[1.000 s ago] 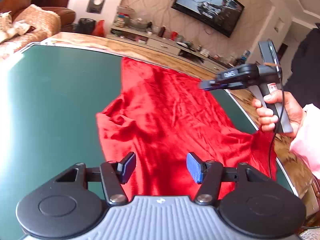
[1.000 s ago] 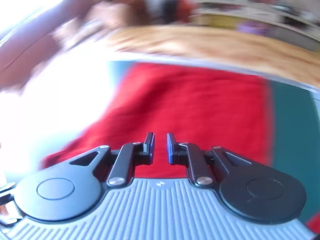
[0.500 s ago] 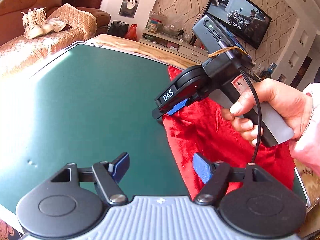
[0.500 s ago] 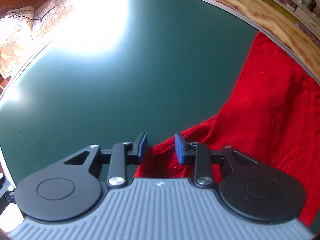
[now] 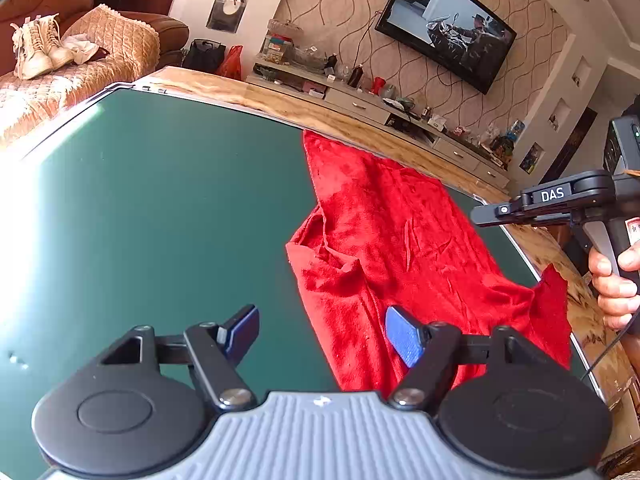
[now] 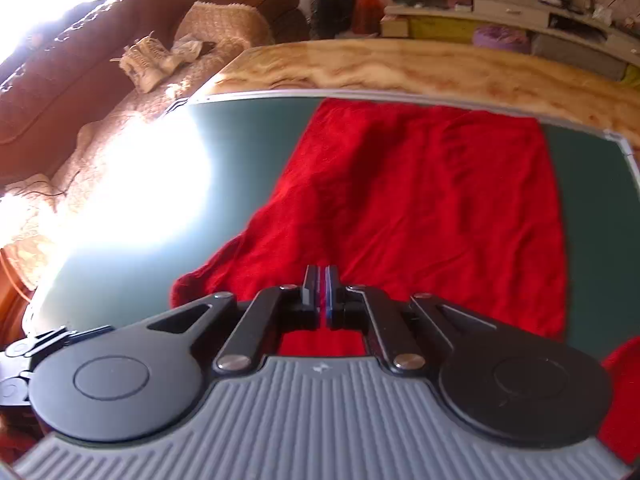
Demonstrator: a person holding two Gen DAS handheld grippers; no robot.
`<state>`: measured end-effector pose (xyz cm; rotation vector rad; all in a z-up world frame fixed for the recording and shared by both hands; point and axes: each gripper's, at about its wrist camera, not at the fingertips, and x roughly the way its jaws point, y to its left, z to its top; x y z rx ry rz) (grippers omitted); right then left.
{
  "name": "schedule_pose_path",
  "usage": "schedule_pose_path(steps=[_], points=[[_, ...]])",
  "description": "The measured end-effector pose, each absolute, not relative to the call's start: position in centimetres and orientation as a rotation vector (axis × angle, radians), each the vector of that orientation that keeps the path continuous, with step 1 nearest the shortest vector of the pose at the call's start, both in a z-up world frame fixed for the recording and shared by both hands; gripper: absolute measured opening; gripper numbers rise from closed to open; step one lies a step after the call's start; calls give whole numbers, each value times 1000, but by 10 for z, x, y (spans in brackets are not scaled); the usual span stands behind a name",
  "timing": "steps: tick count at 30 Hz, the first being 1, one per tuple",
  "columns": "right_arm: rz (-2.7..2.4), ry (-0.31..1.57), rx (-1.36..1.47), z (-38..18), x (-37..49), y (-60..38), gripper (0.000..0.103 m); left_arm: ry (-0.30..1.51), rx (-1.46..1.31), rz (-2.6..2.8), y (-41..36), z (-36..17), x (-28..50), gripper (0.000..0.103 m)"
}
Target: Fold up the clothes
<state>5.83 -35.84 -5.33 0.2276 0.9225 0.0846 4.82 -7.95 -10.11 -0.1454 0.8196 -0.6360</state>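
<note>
We hold our left gripper (image 5: 322, 330) low over the near part of the green table top (image 5: 160, 216), its blue-padded fingers (image 5: 404, 340) spread wide with nothing between them. Its left finger hangs over bare green surface and its right finger over the near end of the red garment (image 5: 400, 248).

Our right gripper (image 6: 321, 294) has its jaws pressed together with only a thin slit between the pads; whether any cloth is caught there, we cannot tell. In the left wrist view that gripper (image 5: 486, 216) sits off to the right, raised above the table's right edge, held by our right hand (image 5: 616, 284) on the grip, and it is apart from the cloth.

The red garment (image 6: 420, 208) lies on the right half of the table, running from the near edge to the far edge. Its left side is bunched and wrinkled, with a folded flap near the middle, and a corner drapes over the right rim.

Beyond the table lie a wooden border (image 6: 400, 64), a brown sofa (image 6: 80, 72) with pale shoes (image 5: 36, 46) on its cover, a long low cabinet (image 5: 360, 98) crowded with small items, and a wall television (image 5: 446, 26).
</note>
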Motion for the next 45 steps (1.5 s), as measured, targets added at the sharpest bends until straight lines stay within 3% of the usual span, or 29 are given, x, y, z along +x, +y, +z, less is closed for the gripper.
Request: schedule_pose_path(steps=[2, 4, 11, 12, 13, 14, 22, 24, 29, 32, 37, 41, 45], points=[[167, 942, 229, -61, 77, -341, 36, 821, -158, -617, -83, -99, 47, 76], [191, 977, 140, -72, 85, -306, 49, 833, -171, -597, -78, -100, 43, 76], [276, 1086, -177, -109, 113, -183, 49, 882, -173, -524, -50, -109, 35, 76], [287, 1098, -219, -114, 116, -167, 45, 883, -180, -523, -48, -109, 35, 76], [290, 1088, -213, -112, 111, -169, 11, 883, -186, -522, -45, -109, 35, 76], [292, 1071, -194, -107, 104, -175, 7, 884, -187, -524, -45, -109, 35, 76], [172, 734, 279, -30, -16, -335, 7, 877, -225, -630, -58, -104, 43, 76], [26, 749, 427, -39, -49, -387, 7, 888, -234, -665, -67, -106, 49, 76], [-338, 1037, 431, -108, -93, -446, 12, 903, -204, -757, -103, -110, 70, 76], [-360, 990, 463, -118, -98, -446, 14, 927, -171, -811, -137, -113, 87, 76], [-333, 830, 378, -104, -75, -435, 16, 916, -121, -912, -201, -113, 107, 74], [-158, 796, 273, -96, -4, -422, 38, 866, -69, -938, -231, -106, 101, 73], [-136, 863, 129, -113, 69, -397, 38, 864, -70, -927, -221, -103, 84, 73]])
